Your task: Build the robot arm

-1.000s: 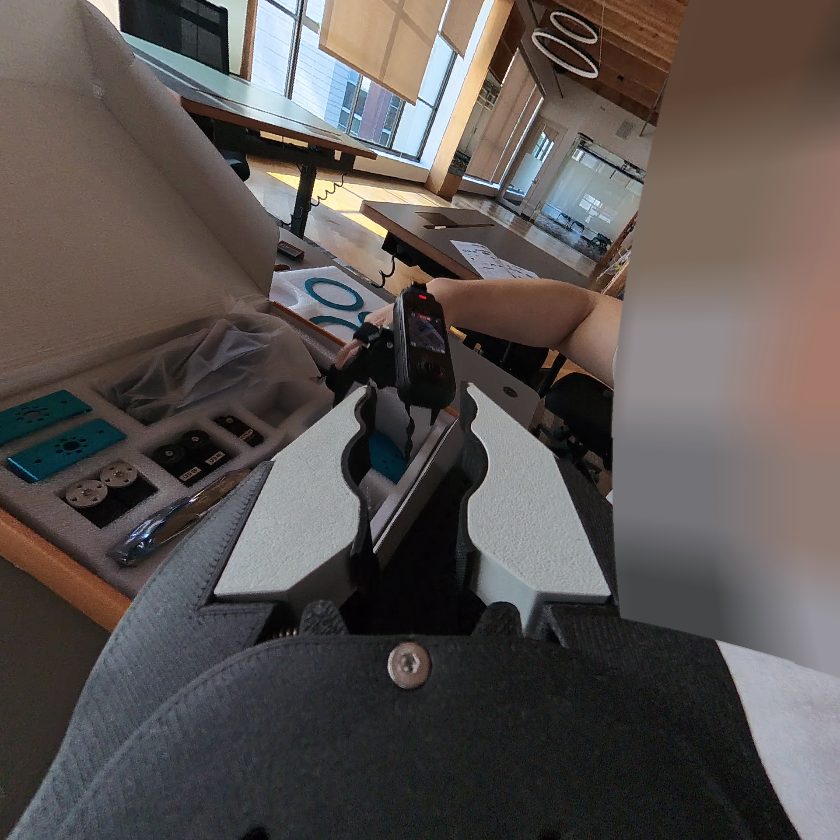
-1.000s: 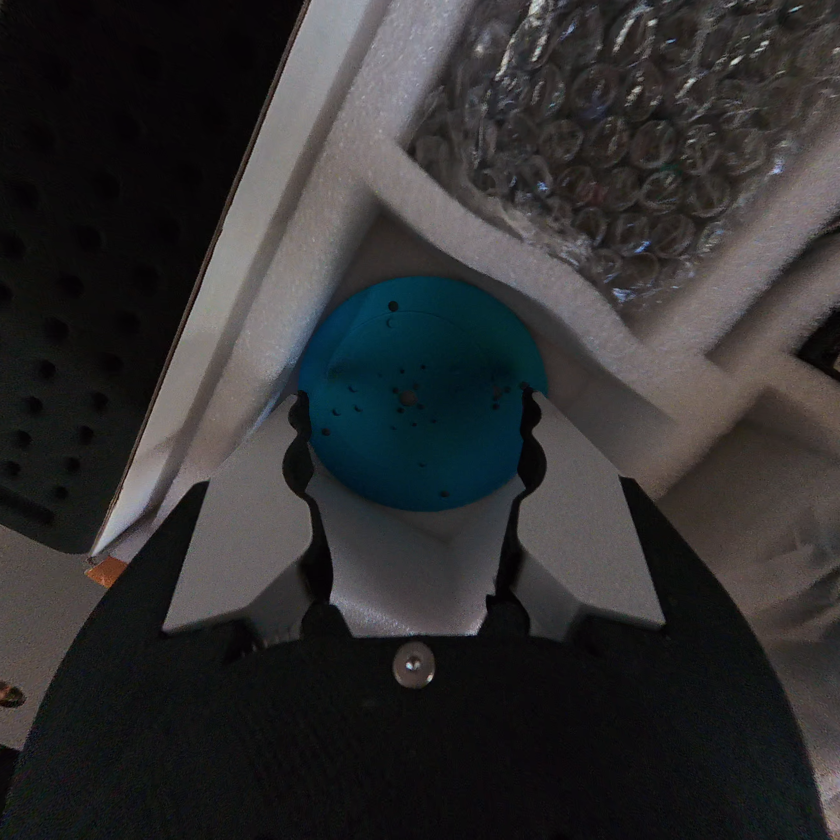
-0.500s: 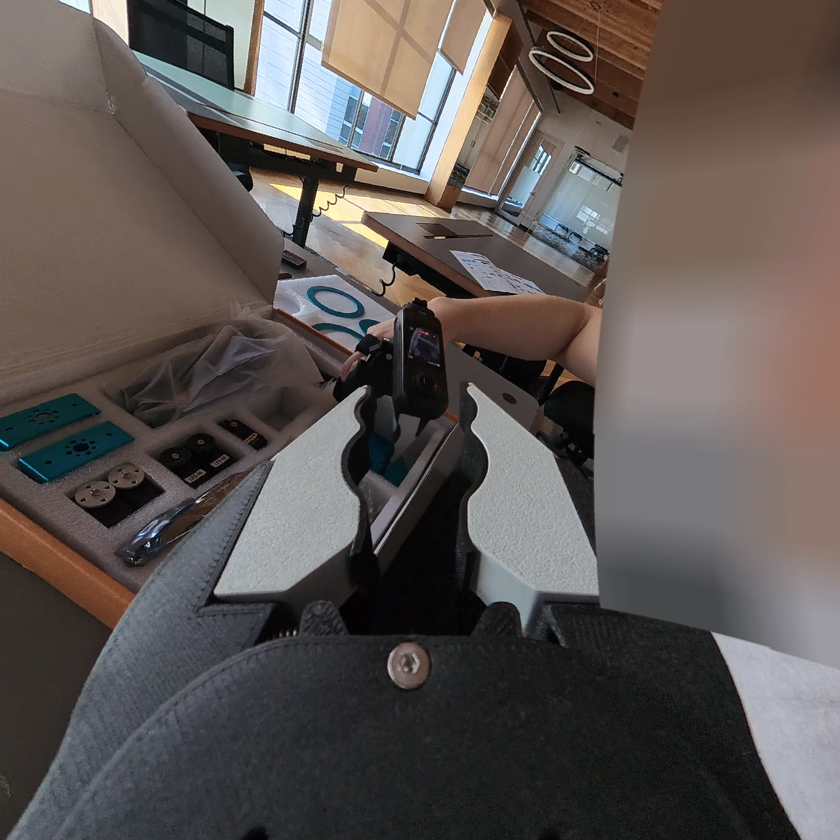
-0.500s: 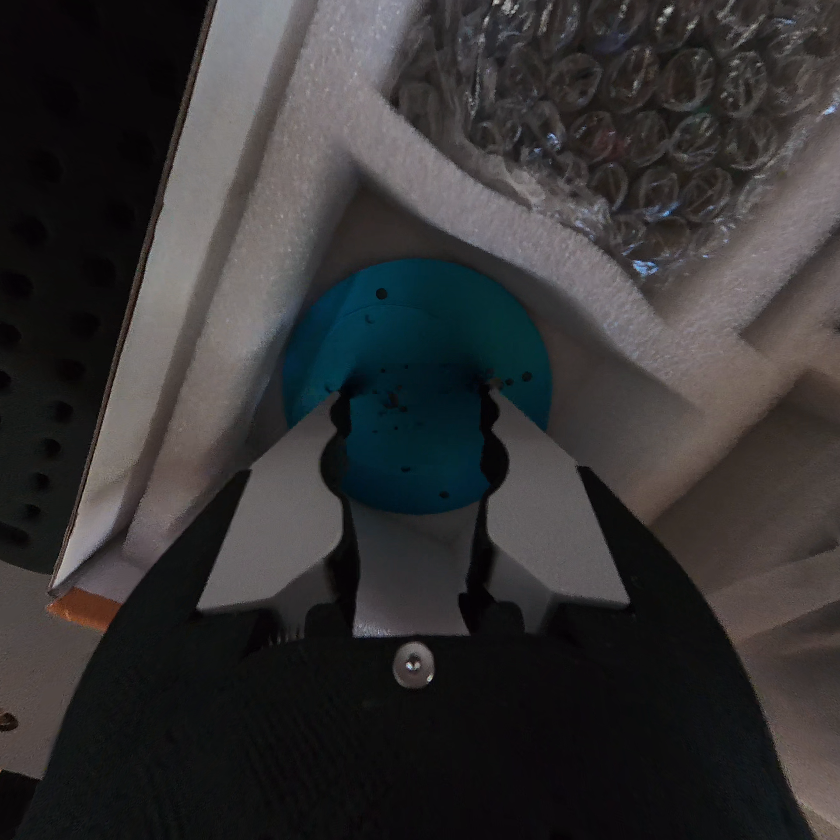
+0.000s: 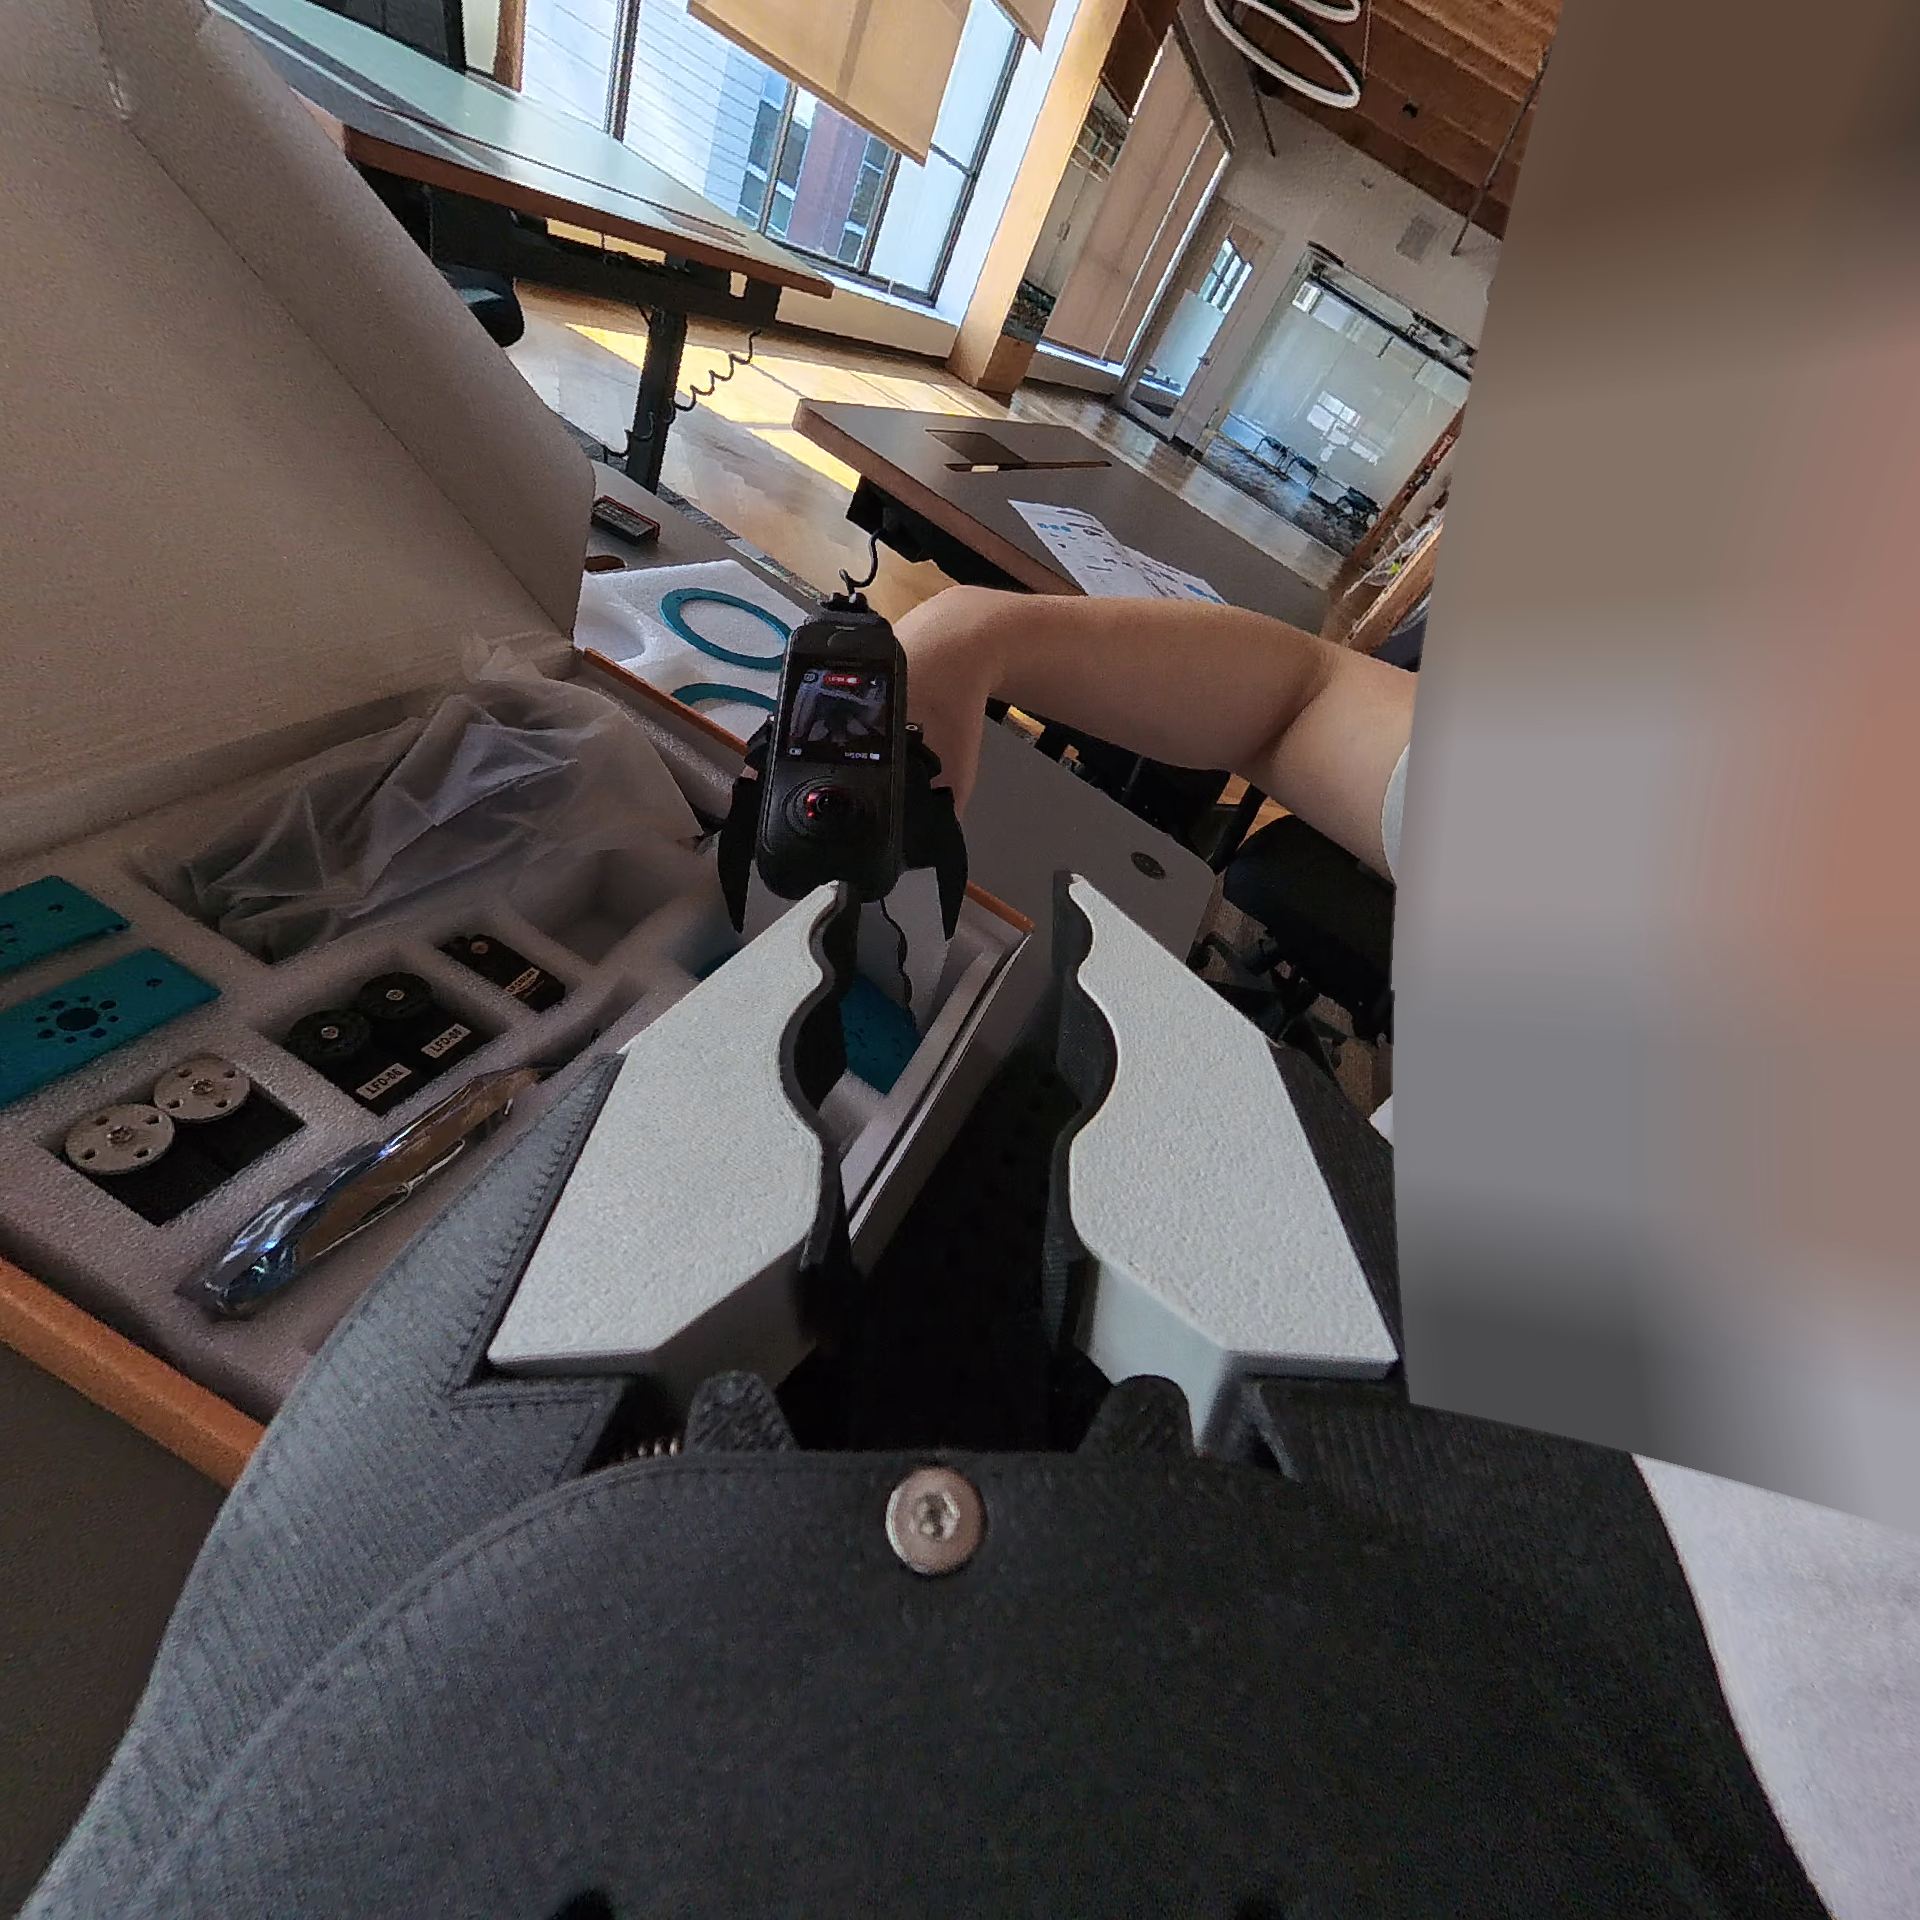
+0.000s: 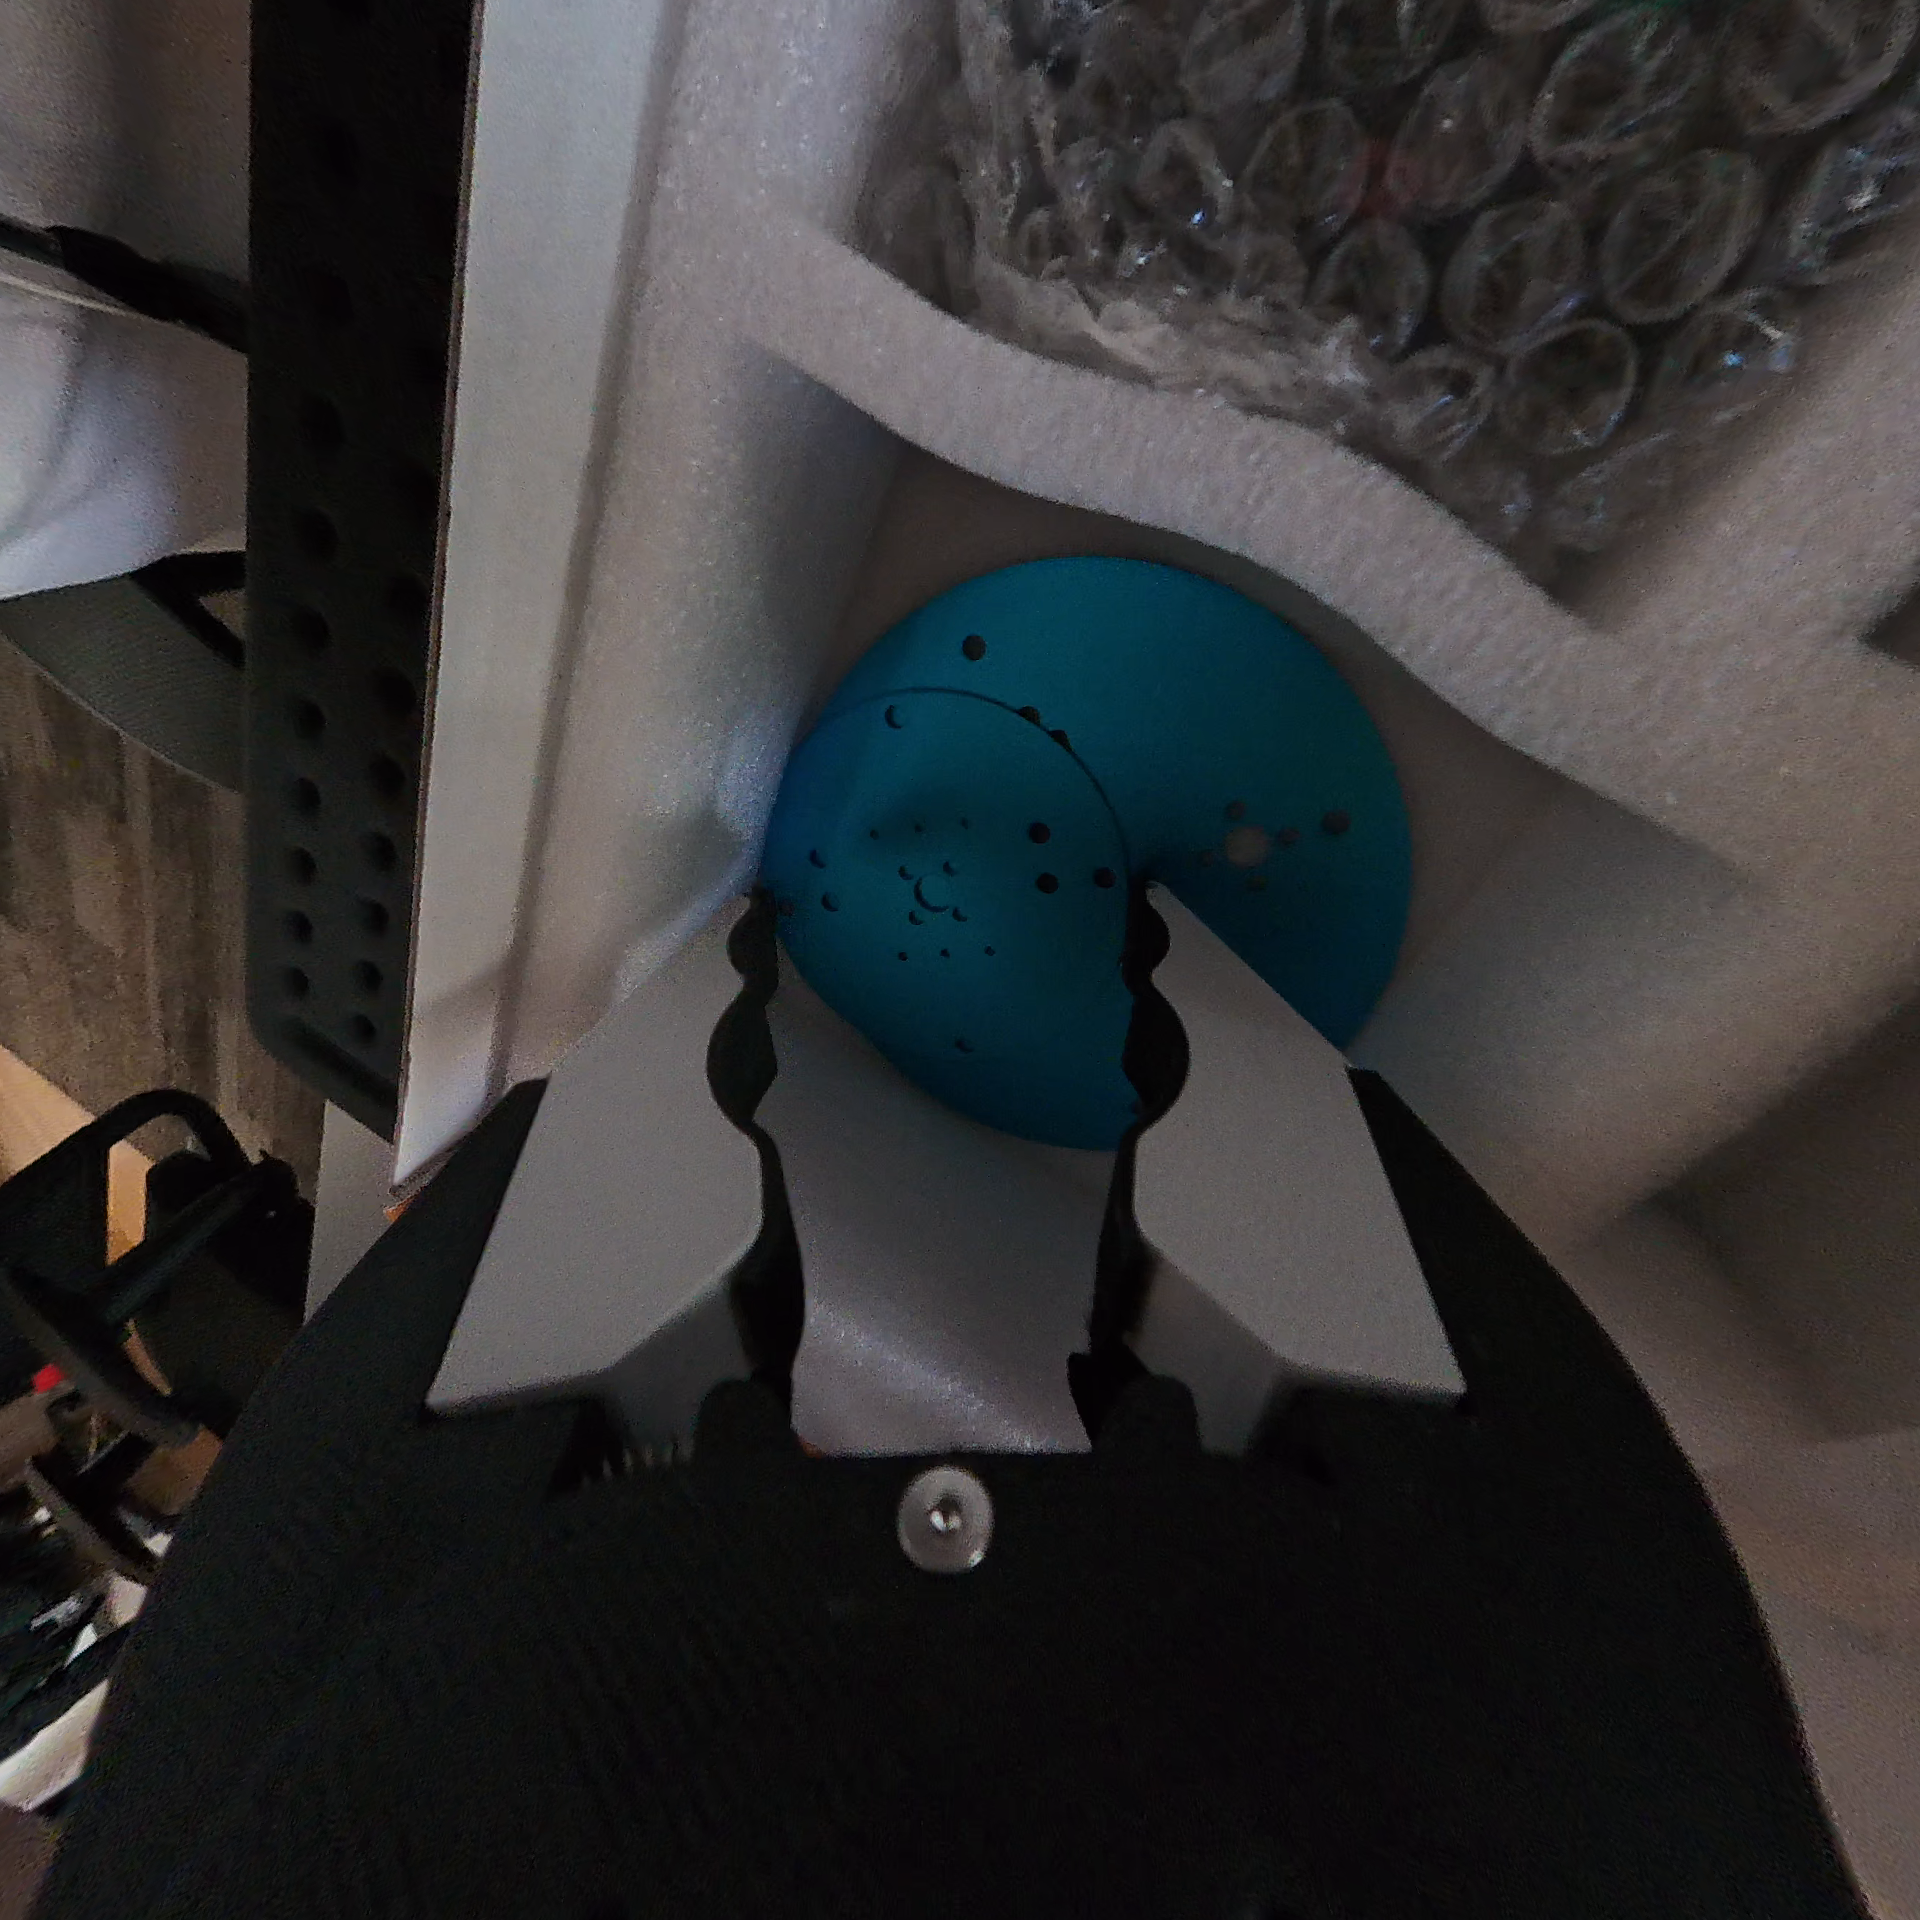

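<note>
My right gripper (image 6: 948,899) is shut on a blue drilled disc (image 6: 935,914), its edges between the two fingers. The disc is tilted up and shifted left off a second blue disc (image 6: 1268,790) that lies in the same white foam pocket (image 6: 1039,416). In the left wrist view the right gripper's body and camera (image 5: 831,790) reach down into the near right corner of the foam-lined box, over a patch of blue (image 5: 878,1029). My left gripper (image 5: 948,894) is open and empty, held just outside that corner of the box.
The foam insert (image 5: 582,935) holds blue plates (image 5: 94,1018), black servos (image 5: 364,1029), silver hubs (image 5: 156,1122), a foil pouch (image 5: 353,1195) and a plastic bag (image 5: 416,810). The box lid (image 5: 260,416) stands open. Bubble wrap (image 6: 1403,208) fills the neighbouring pocket. A black perforated plate (image 6: 332,623) lies beside the box. A person's arm (image 5: 1143,675) reaches in.
My right gripper closed from a wider opening onto the top blue disc, then raised and shifted it left, baring the disc beneath. The left gripper stayed open and drifted only slightly.
</note>
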Motion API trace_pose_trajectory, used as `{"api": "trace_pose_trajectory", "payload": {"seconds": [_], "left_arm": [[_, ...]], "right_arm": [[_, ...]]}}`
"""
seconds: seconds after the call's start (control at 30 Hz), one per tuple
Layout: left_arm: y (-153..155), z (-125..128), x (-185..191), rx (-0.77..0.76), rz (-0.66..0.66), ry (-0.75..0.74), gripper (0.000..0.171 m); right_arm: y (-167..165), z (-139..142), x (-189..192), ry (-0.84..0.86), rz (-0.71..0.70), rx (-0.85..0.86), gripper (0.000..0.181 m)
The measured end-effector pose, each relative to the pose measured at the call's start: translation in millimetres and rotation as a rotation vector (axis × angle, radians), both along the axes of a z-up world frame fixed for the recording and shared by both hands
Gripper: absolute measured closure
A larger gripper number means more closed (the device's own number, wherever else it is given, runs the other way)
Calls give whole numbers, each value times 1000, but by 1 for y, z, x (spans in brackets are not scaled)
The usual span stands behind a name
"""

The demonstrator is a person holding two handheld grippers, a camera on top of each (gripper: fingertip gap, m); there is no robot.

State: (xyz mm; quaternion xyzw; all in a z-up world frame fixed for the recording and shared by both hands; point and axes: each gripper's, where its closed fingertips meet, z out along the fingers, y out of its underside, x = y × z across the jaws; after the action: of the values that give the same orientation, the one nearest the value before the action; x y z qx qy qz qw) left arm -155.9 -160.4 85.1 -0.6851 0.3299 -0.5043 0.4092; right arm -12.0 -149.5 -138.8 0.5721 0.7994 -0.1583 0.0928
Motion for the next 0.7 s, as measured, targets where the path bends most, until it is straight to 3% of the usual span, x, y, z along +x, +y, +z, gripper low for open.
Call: {"api": "trace_pose_trajectory", "payload": {"seconds": [0.13, 0.3, 0.43, 0.7], "left_arm": [[1, 1, 0, 2, -2, 4, 135], [3, -10, 11, -30, -31, 14, 134], [5, -45, 41, -135, -100, 71, 130], [12, -117, 110, -208, -237, 347, 133]], "right_arm": [[3, 1, 2, -42, -1, -19, 119], [5, 14, -4, 31, -51, -74, 126], [4, 26, -6, 100, -73, -85, 132], [-1, 38, -5, 208, -99, -64, 134]]}}
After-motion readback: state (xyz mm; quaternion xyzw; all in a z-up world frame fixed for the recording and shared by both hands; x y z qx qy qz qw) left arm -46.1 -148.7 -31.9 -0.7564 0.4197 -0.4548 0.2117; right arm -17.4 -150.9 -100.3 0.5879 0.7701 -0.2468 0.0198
